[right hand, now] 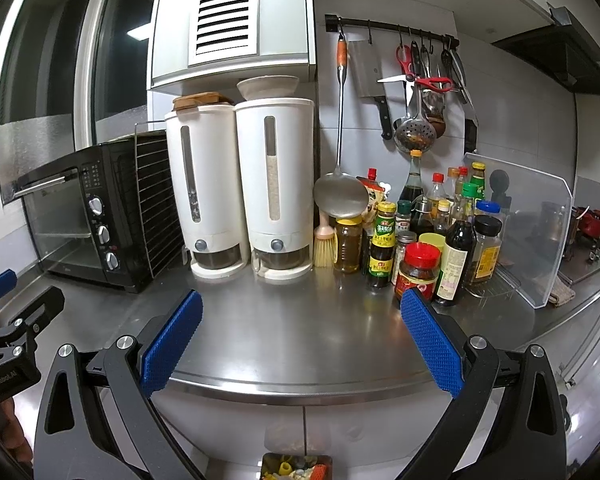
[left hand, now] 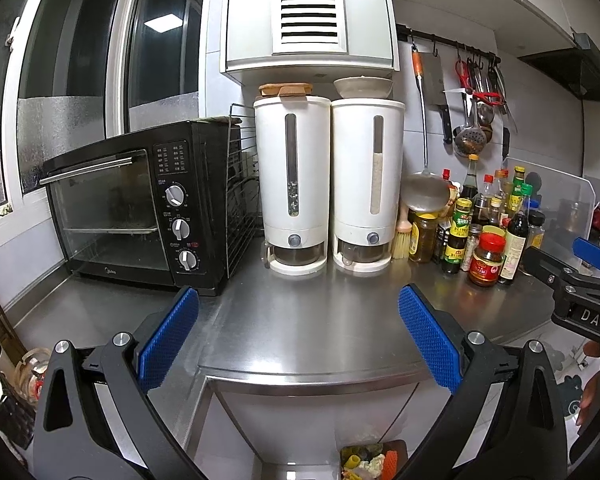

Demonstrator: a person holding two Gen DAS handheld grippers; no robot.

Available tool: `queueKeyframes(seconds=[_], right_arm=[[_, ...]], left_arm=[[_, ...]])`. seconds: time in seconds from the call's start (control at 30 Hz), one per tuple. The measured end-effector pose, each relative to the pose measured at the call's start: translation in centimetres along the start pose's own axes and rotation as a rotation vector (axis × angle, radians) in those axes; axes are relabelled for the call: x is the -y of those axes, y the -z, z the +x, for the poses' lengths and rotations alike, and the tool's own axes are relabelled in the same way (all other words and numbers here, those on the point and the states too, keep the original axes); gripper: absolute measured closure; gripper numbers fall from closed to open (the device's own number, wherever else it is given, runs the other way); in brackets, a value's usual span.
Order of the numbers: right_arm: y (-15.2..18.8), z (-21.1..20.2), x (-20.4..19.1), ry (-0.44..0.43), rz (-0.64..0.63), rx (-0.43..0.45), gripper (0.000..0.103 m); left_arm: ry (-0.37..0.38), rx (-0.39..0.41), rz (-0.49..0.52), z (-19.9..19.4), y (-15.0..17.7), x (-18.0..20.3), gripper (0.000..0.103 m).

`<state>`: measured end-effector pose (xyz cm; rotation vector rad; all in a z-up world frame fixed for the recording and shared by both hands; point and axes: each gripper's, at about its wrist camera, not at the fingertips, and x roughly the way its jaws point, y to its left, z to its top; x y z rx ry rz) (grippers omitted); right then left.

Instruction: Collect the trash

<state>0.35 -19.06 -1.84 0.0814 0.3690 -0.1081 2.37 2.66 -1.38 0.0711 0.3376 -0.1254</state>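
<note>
With both the left gripper [left hand: 298,334] and right gripper [right hand: 300,338] spread wide and empty above the bare stainless-steel counter [left hand: 300,320], collection appears finished or unstarted: mixed scraps fill the floor-level bin [left hand: 374,462].

- My left wrist view faces the counter [left hand: 300,320] from its front edge, oven [left hand: 140,208] side
- My right view, alongside, shares both dispensers [right hand: 240,184]

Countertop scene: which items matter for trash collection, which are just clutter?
Job-relevant:
- bin of scraps below the counter edge
- left gripper, open
- right gripper, open

Just there:
- toaster oven
- two white dispensers
- condiment bottles
- hanging utensils
</note>
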Motion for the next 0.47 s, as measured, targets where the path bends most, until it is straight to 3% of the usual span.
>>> queueKeyframes(seconds=[0.47], right_arm=[[0.12,0.02,-0.59,-0.002,-0.005,-0.003,0.003]], left_arm=[[0.007,-0.009,0.001,0.16,-0.17,-0.19,0.008]])
